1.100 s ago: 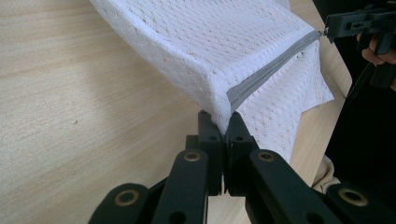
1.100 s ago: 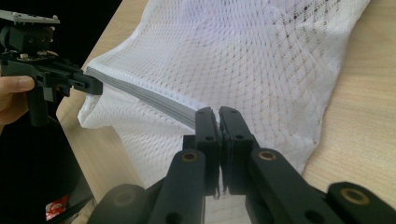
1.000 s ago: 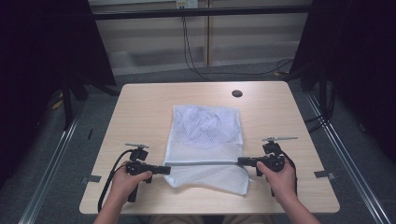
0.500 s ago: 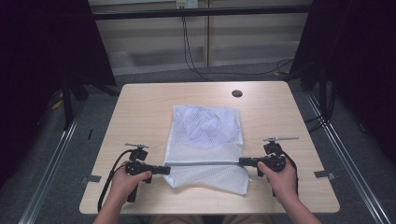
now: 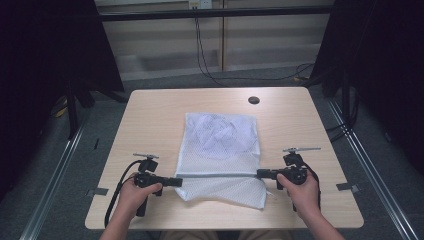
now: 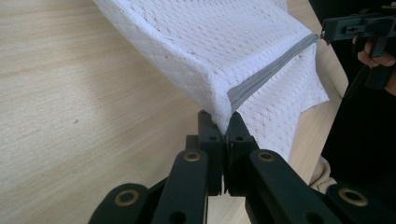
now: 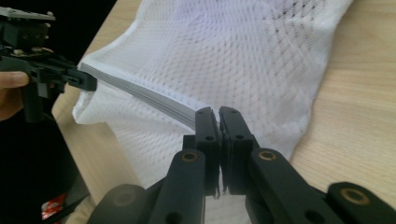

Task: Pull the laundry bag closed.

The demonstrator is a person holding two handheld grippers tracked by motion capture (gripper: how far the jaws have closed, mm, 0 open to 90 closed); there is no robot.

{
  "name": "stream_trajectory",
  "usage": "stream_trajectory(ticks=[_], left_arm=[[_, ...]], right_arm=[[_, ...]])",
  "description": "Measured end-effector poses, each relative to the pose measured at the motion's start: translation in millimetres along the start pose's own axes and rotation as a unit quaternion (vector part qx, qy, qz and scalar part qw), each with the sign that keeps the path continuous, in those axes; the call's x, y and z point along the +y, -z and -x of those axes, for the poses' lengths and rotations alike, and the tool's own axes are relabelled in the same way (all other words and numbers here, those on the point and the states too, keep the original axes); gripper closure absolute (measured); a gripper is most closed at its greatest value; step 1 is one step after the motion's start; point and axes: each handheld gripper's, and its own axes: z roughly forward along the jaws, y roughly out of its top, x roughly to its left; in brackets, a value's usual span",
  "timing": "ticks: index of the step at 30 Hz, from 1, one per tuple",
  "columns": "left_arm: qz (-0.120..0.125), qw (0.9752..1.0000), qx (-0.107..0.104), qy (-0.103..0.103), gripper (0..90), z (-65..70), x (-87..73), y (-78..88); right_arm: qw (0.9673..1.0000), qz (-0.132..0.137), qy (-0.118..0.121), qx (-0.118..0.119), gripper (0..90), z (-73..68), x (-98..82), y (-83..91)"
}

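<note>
L gripper point(image 5: 176, 181) & R gripper point(image 5: 261, 174) are both pinching the mesh bag's point(image 5: 222, 142) grey zip strip point(image 5: 217, 174), fingers clamped tight, stretching it taut near worktop's point(image 5: 150, 115) near edge.

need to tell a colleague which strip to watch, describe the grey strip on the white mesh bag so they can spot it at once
On the light wooden table lies a white mesh bag, its near part lifted. The grey strip runs straight across that part, stretched taut between the left gripper and the right gripper. It is the only smooth grey band on the white netting.
</note>
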Motion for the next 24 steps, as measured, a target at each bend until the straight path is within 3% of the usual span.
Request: stream_trajectory(ticks=[24], left_arm=[[0.007, 1.0, 0.004, 0.004, 88.3, 1.7, -0.3, 2.5]], right_arm=[[1.0, 0.002, -0.004, -0.008, 86.9, 5.5, -2.8, 4.9]])
